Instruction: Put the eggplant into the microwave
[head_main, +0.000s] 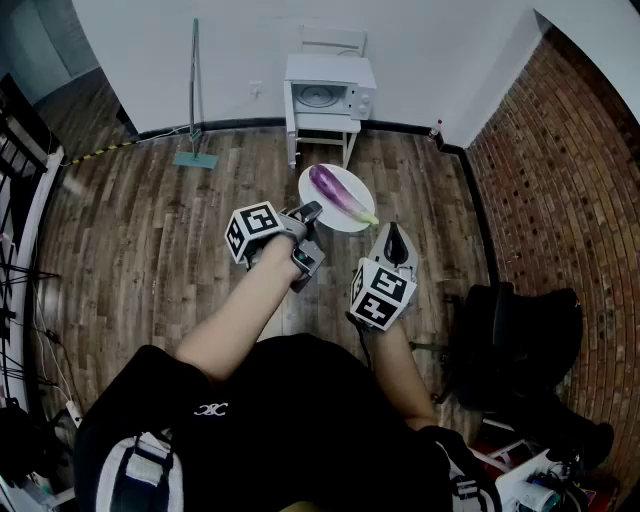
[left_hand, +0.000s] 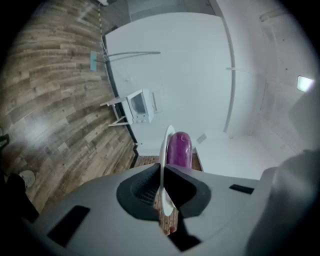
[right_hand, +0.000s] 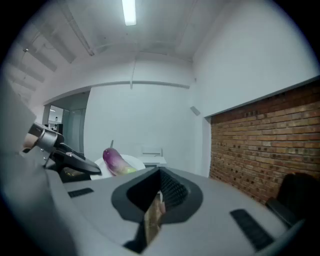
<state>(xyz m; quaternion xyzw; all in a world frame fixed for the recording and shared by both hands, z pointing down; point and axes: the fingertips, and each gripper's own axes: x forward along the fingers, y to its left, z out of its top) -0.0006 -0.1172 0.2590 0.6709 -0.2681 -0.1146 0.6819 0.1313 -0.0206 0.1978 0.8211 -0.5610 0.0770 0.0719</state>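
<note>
A purple eggplant (head_main: 341, 193) lies on a round white plate (head_main: 322, 212) held in the air above the wood floor. My left gripper (head_main: 310, 213) is shut on the plate's near-left rim. In the left gripper view the plate (left_hand: 163, 160) stands edge-on between the jaws, with the eggplant (left_hand: 179, 149) behind it. My right gripper (head_main: 396, 240) hangs just right of the plate, shut and holding nothing. From the right gripper view the eggplant (right_hand: 116, 161) and plate (right_hand: 135, 161) show to the left. The white microwave (head_main: 330, 95) sits on a small white stand against the far wall.
A mop (head_main: 195, 95) leans on the wall left of the microwave, and a white chair (head_main: 335, 42) stands behind it. A brick wall (head_main: 570, 200) runs along the right. A black bag (head_main: 520, 345) lies on the floor at my right.
</note>
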